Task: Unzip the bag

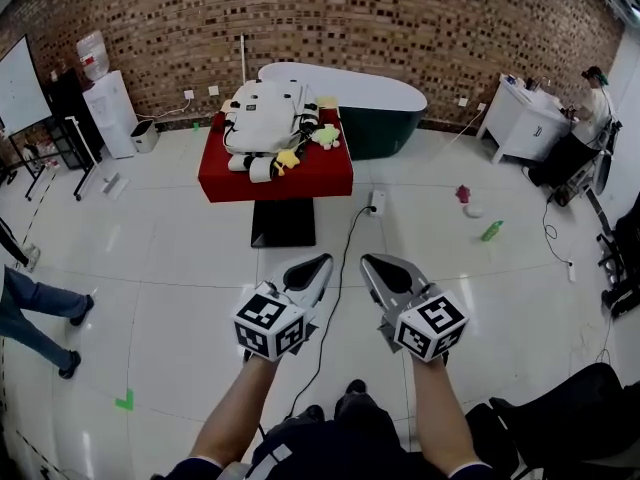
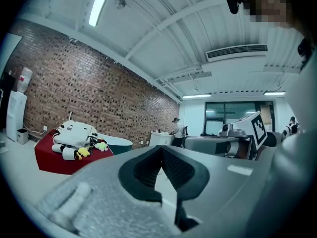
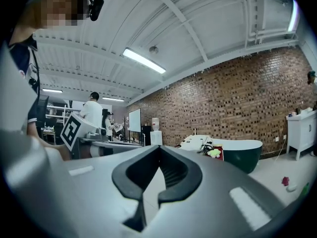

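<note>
1. Bag (image 1: 265, 113): one white backpack lies flat on the red table (image 1: 330, 180), toward its back-left corner. Its long axis runs from the table's front edge to its back edge (so, straight away from the person).
2. The bag lies well ahead of both grippers, across open floor and a little left of the line between them. Nothing touches it.
3. The left gripper (image 1: 318, 264) is clenched, its jaws pressed together on nothing.
4. The right gripper (image 1: 374, 263) is also clenched and empty. It hangs just beside the left one, and both point toward the table.
5. I judge the left gripper slightly the nearer, since the bag sits off to that side. Either one needs the person to walk up to the table's front edge first.
6. Count: one bag, one table, two grippers, and two plush toys on the bag's right. One is a yellow toy (image 1: 287, 158) toward the front edge, the other a pale toy (image 1: 326, 136) near the right edge.
7. The zipper is too small to pick out from here.
</note>
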### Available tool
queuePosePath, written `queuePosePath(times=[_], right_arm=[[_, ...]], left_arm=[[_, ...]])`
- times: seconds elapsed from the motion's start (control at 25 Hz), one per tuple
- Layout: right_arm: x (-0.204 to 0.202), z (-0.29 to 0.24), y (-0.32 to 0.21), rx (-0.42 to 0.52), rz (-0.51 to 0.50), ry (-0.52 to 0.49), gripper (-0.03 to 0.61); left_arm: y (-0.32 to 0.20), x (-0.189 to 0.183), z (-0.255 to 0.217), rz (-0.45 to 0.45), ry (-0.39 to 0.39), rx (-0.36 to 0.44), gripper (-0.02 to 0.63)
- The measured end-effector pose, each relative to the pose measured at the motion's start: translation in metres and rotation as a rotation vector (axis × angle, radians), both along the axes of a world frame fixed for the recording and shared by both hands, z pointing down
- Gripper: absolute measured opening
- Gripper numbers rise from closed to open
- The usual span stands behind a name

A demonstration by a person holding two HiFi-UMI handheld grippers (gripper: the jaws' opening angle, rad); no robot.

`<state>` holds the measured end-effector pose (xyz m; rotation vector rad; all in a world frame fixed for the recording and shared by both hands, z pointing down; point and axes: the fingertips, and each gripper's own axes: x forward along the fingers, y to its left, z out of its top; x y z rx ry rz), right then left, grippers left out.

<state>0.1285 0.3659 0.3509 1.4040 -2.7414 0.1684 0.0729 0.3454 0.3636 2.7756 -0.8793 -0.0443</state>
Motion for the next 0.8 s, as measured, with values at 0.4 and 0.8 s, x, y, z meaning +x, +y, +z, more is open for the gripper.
queuePosePath(times=[0.4, 0.8], right_arm=[[0.034, 0.040, -0.148, -0.036, -0.090, 0.006, 0.005], [0.065, 0.060, -0.295, -0.057, -0.218, 0.014, 0.005]], left_arm=[[-0.142, 0.028, 0.043, -0.111, -0.037, -0.052, 0.002], [-0.282, 0.056, 0.063, -0.246, -0.082, -0.097, 0.002]])
